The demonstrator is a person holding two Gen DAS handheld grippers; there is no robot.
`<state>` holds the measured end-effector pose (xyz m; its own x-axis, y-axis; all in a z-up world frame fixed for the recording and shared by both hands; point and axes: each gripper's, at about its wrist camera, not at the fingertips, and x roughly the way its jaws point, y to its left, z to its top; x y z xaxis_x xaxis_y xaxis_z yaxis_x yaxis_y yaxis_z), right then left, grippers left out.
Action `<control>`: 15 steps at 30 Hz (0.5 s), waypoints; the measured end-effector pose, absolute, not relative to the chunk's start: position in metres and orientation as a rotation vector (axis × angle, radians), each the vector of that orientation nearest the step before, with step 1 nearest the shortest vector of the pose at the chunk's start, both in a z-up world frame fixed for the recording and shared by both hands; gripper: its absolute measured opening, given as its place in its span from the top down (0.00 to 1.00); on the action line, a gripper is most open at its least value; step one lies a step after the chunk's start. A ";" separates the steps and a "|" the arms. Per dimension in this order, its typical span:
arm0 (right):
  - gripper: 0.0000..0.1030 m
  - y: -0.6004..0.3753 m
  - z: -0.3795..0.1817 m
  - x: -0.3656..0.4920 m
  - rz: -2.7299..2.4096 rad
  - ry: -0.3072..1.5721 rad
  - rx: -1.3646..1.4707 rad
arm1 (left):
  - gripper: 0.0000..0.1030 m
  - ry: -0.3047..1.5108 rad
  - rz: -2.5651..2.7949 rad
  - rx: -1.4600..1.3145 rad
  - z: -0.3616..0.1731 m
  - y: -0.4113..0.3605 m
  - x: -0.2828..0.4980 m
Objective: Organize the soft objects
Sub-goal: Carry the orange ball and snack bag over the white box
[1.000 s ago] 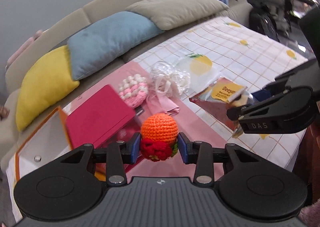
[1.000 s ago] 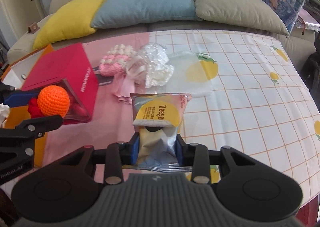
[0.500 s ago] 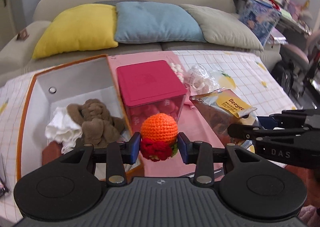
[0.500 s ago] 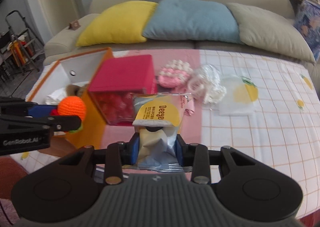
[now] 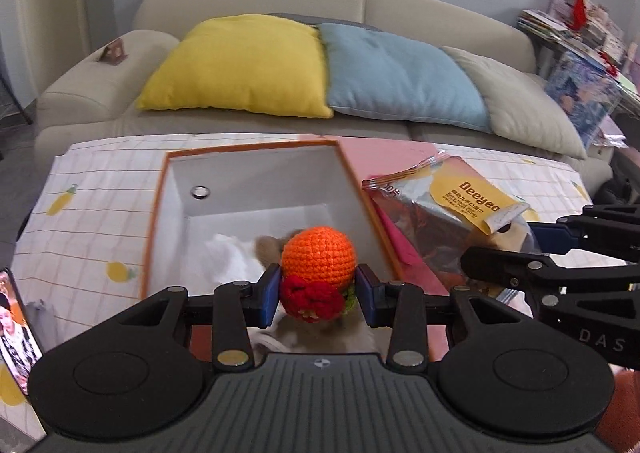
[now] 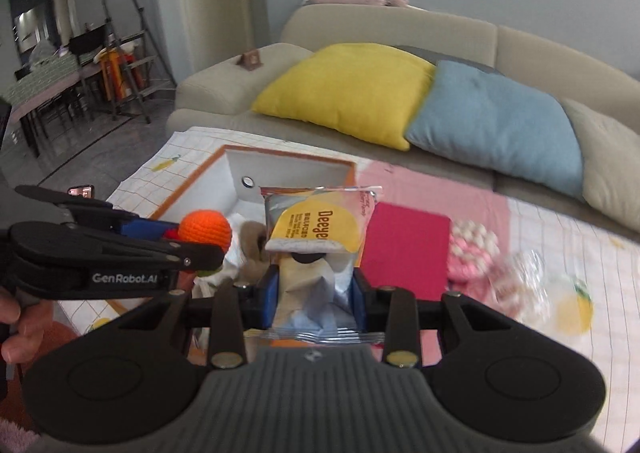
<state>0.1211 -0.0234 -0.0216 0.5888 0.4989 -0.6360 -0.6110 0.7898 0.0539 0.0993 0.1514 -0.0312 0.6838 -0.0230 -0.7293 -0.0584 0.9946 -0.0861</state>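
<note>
— Both hands have swung over from the pink end of the table; a second ago the crocheted orange toy (image 5: pixel 318 253) was hanging above the pink cloth, and now it is hanging right over the open orange-rimmed box (image 5: pixel 154 213).

— Is the left gripper (image 5: pixel 318 295) still squeezing it?

— Yes, the blue pads (image 5: pixel 269 293) are pressing in on the red and green base of the toy from both sides, with the orange ball sticking up above them. Nothing is slipping.

— And the other hand?

— The right gripper (image 6: pixel 314 293) is clamping the lower end of a Deeyeo packet (image 6: pixel 320 225), which is standing up between its fingers, yellow label facing the camera. It is hovering just beside the box's right rim, close to the left gripper.

— What is sitting in the box already?

— A white cloth (image 5: pixel 232 257) and something brown and plush (image 5: pixel 268 247), both partly hidden behind the toy. The white inner wall is showing a small round metal fitting (image 5: pixel 200 192).

— And on the rest of the table?

— The red box (image 6: pixel 404 249) is lying on the pink cloth (image 6: pixel 460 193) just right of the orange-rimmed one, a pink-and-white knitted thing (image 6: pixel 474 249) beyond it, blurred. A phone (image 5: pixel 18 337) is lying at the left edge on the lemon-print tablecloth (image 5: pixel 80 205). Behind, the sofa (image 5: pixel 256 1) is carrying a yellow cushion (image 5: pixel 240 61), a blue cushion (image 5: pixel 400 73) and a beige cushion (image 5: pixel 520 101).
</note>
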 end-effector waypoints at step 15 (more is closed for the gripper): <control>0.66 0.098 -0.059 0.227 0.659 0.750 -0.441 | 0.57 0.943 0.106 -0.048 -0.083 0.209 0.202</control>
<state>0.2267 0.0977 -0.0586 0.5492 0.3856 -0.7414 -0.6851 0.7158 -0.1352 0.2023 0.2089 -0.0825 0.5823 0.0698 -0.8099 -0.1120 0.9937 0.0052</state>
